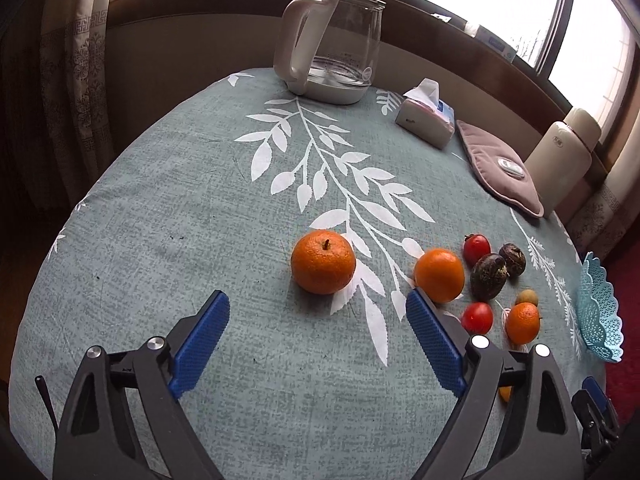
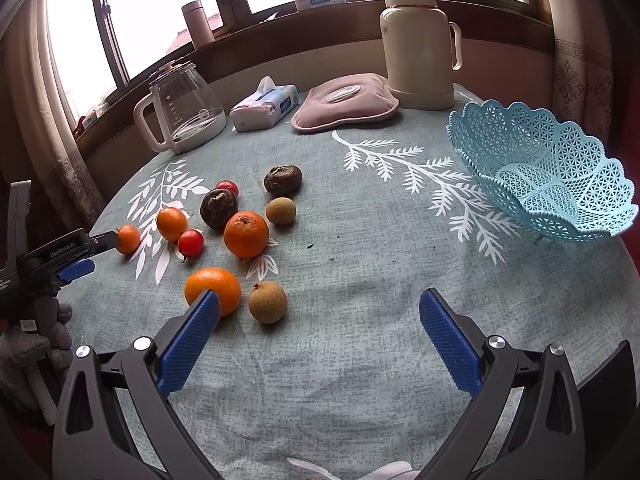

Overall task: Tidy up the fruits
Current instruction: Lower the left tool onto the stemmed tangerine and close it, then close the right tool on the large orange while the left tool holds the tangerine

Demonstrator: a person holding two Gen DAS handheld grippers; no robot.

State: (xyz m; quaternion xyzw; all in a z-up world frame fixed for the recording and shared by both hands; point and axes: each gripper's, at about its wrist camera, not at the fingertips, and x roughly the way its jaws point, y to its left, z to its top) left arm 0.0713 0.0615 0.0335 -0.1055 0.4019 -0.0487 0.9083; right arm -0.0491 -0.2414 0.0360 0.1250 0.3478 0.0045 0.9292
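Note:
My left gripper (image 1: pixel 317 300) is open above the cloth, and a stemmed orange (image 1: pixel 323 262) lies just ahead of its blue fingertips, untouched. To its right lie a second orange (image 1: pixel 439 276), two cherry tomatoes (image 1: pixel 477 249), two dark fruits (image 1: pixel 489 276) and a small orange (image 1: pixel 522 322). In the right wrist view my right gripper (image 2: pixel 320 299) is open and empty. An orange (image 2: pixel 216 286) sits partly behind its left finger, with a brown longan (image 2: pixel 268 302) beside it. The light blue lattice basket (image 2: pixel 548 184) stands empty at the right. The left gripper (image 2: pixel 92 254) shows at the left edge.
At the table's far side stand a glass kettle (image 2: pixel 180 116), a tissue pack (image 2: pixel 264 108), a pink heating pad (image 2: pixel 344 102) and a cream thermos (image 2: pixel 418 44). The teal leaf-print cloth (image 2: pixel 360 240) covers a round table, and its edge drops off just right of the basket.

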